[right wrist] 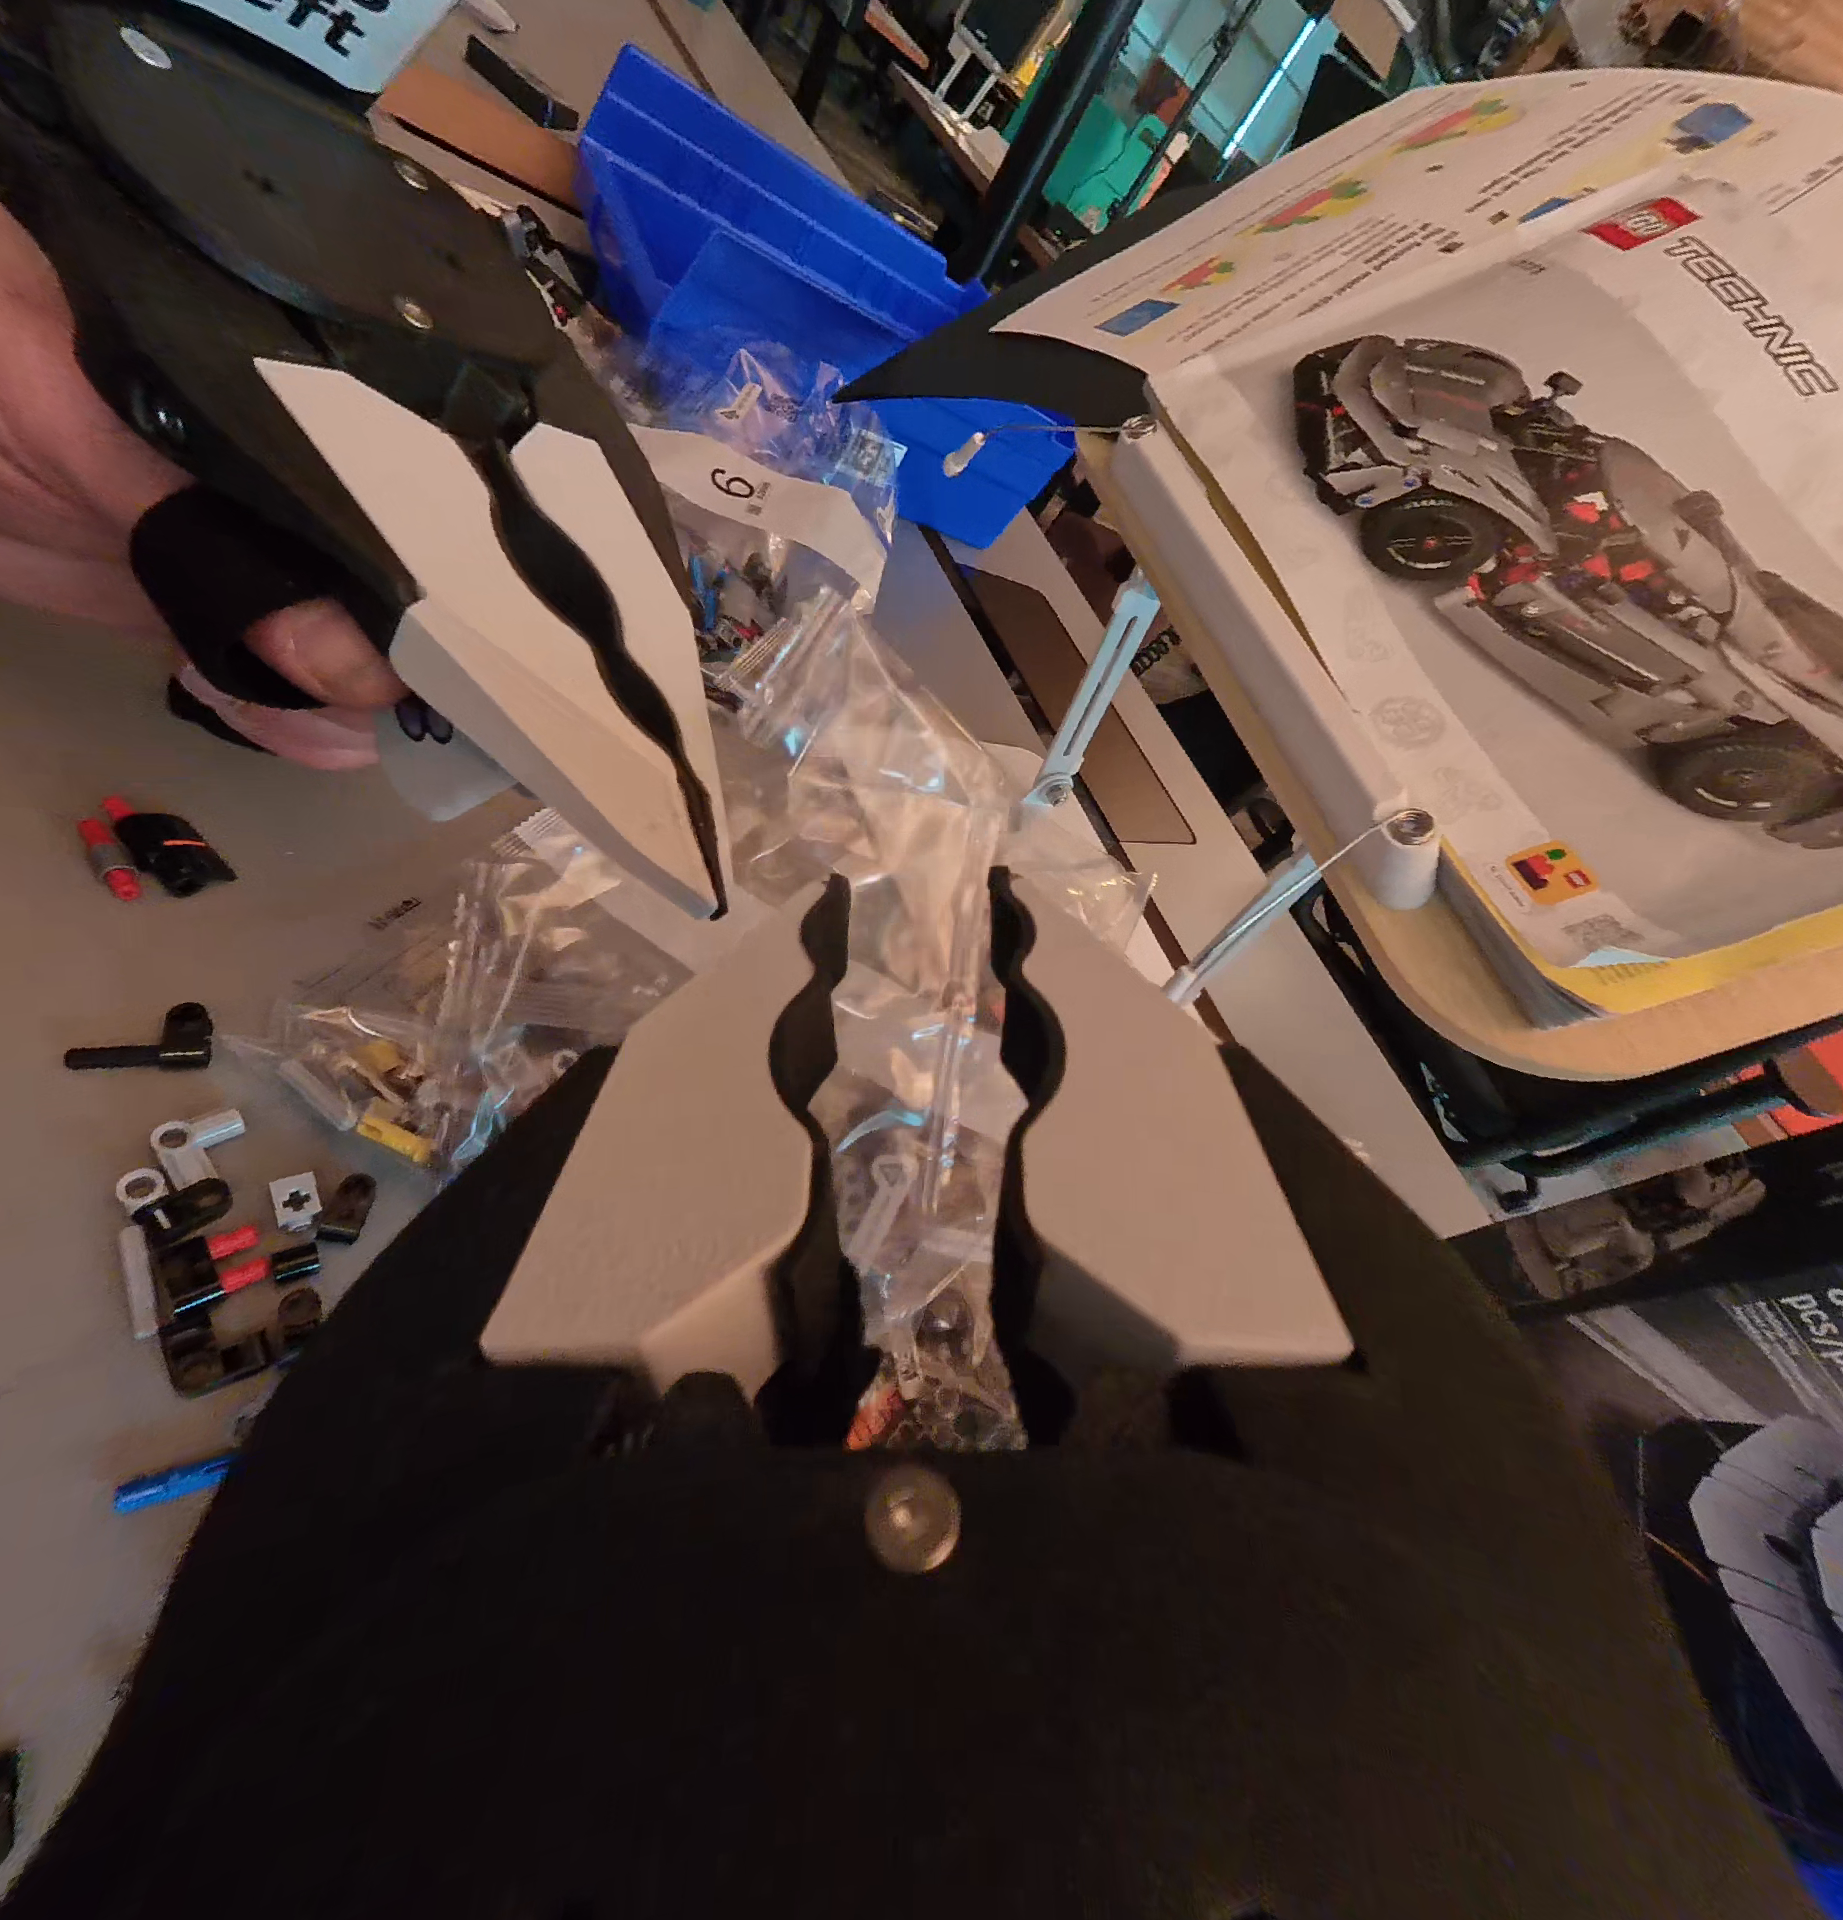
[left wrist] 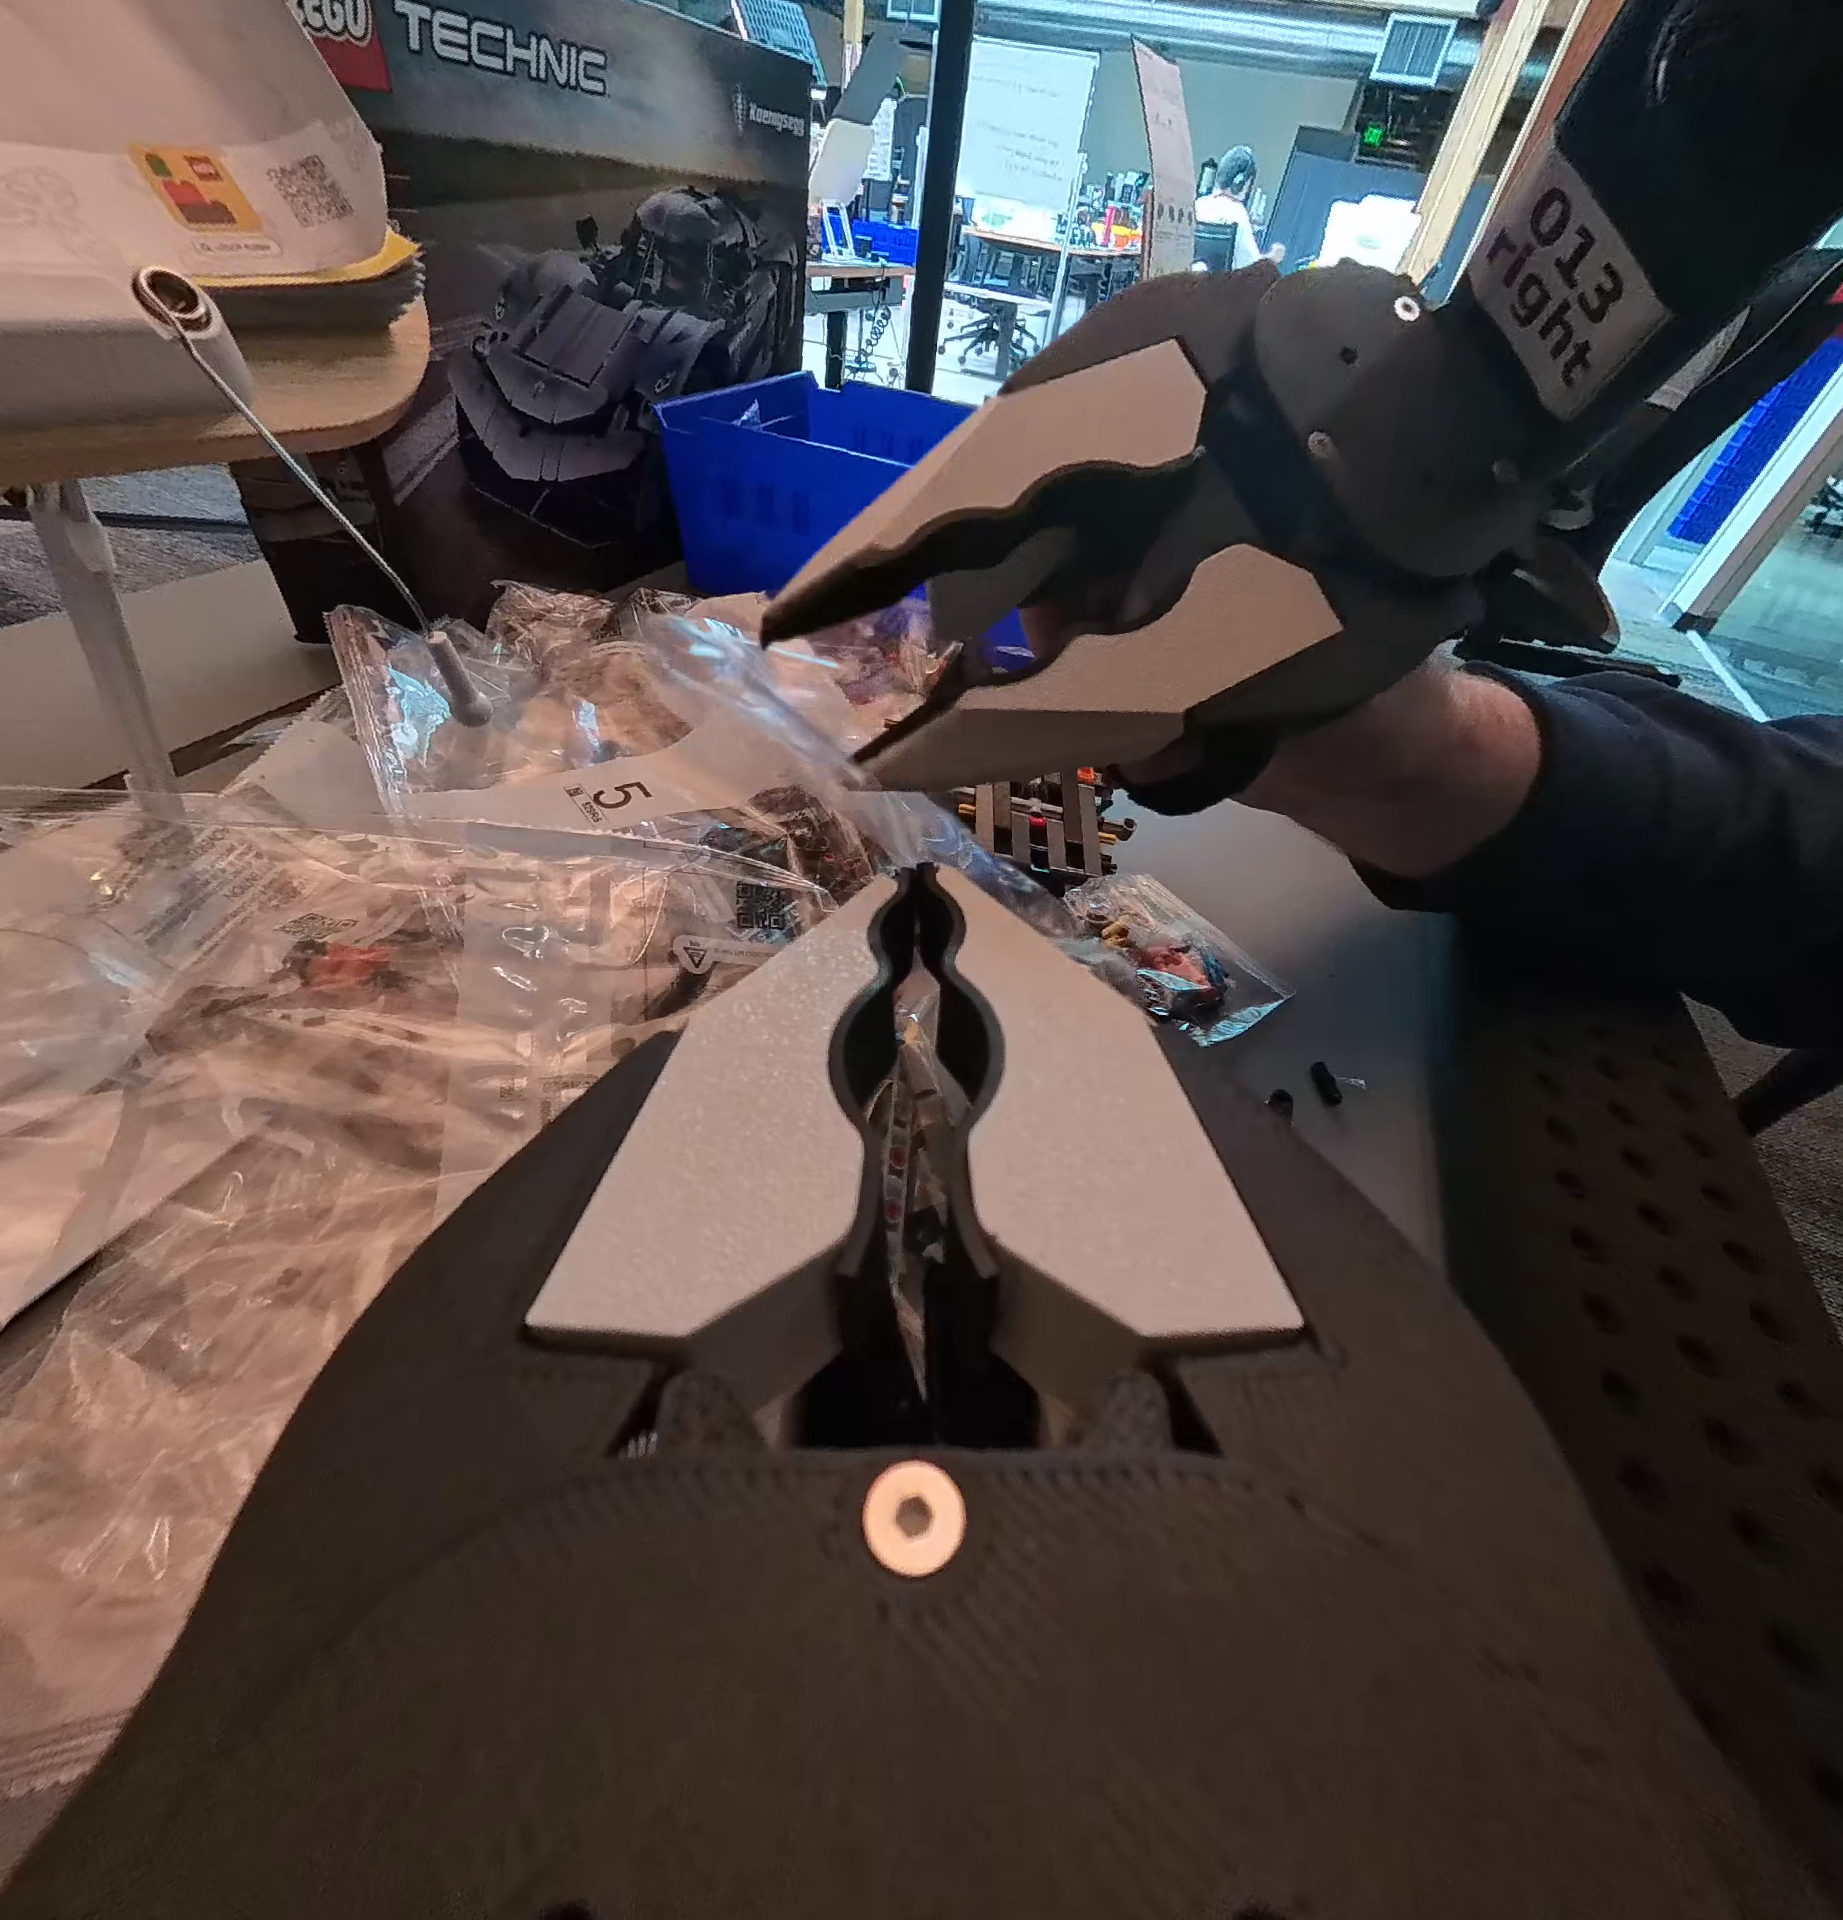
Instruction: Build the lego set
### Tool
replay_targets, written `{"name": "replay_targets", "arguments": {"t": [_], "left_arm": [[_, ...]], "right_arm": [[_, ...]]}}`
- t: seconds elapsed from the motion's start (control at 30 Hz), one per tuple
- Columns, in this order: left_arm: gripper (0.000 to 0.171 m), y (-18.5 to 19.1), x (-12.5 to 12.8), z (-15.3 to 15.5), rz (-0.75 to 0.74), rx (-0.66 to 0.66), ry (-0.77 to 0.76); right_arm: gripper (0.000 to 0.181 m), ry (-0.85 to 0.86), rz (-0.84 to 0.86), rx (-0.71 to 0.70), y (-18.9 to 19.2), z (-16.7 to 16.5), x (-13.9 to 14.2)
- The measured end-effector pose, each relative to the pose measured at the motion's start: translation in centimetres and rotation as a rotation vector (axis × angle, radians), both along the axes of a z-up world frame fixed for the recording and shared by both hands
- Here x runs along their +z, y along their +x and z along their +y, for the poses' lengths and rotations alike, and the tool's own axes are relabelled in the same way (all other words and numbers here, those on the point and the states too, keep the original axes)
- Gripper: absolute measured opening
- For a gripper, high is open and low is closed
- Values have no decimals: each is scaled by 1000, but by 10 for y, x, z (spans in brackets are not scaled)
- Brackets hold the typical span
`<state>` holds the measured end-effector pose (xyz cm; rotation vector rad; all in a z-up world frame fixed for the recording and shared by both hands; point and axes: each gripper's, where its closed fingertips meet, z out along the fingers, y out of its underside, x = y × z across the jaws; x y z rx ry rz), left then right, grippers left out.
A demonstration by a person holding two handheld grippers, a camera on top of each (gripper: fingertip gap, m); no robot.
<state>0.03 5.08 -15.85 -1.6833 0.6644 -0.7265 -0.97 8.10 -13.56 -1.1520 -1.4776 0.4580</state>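
My left gripper [left wrist: 922, 878] is shut on a clear plastic bag of parts [left wrist: 766, 696]; the film shows in the hollows between its fingers and rises from its tips. In the right wrist view the left gripper [right wrist: 717, 906] is shut at the upper left, with the bag [right wrist: 896, 790] beside its tip. My right gripper [right wrist: 919, 883] is open; the bag lies between its fingers, and neither pad presses on it. In the left wrist view the right gripper [left wrist: 818, 696] hangs open just above my left gripper's tips, its lower finger [left wrist: 1052, 707] at the film.
Several more part bags [left wrist: 221, 1039] pile on the left of the table [left wrist: 1364, 987]. A small bag [left wrist: 1177, 956] and a grey partial build [left wrist: 1042, 821] lie ahead. Loose pieces [right wrist: 210, 1247] lie nearby. A blue bin [left wrist: 782, 468], the set's box [left wrist: 584, 260] and a booklet on a stand [right wrist: 1519, 520] stand behind. Tip to tip, the grippers are about 4 cm apart.
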Motion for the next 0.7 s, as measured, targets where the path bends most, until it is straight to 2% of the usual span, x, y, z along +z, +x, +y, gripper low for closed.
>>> {"name": "replay_targets", "arguments": {"t": [0.2,0.37,0.43,0.5,0.53,0.7], "left_arm": [[0,3,-2,-1,22,-10,5],[0,5,-6,-2,62,-18,17],[0,7,-8,-3,94,-21,30],[0,10,-10,-5,121,-30,42],[0,11,-11,-5,133,-31,47],[0,12,-12,-6,149,-34,52]], "right_arm": [[28,2,-23,13,-3,-2,-6],[27,-83,-25,73,-5,-9,-10],[22,-115,-24,88,-5,-10,-13],[3,-137,-28,102,-4,-10,-15],[0,-146,-29,104,-4,-10,-15],[0,-192,-22,115,-1,-9,-14]]}}
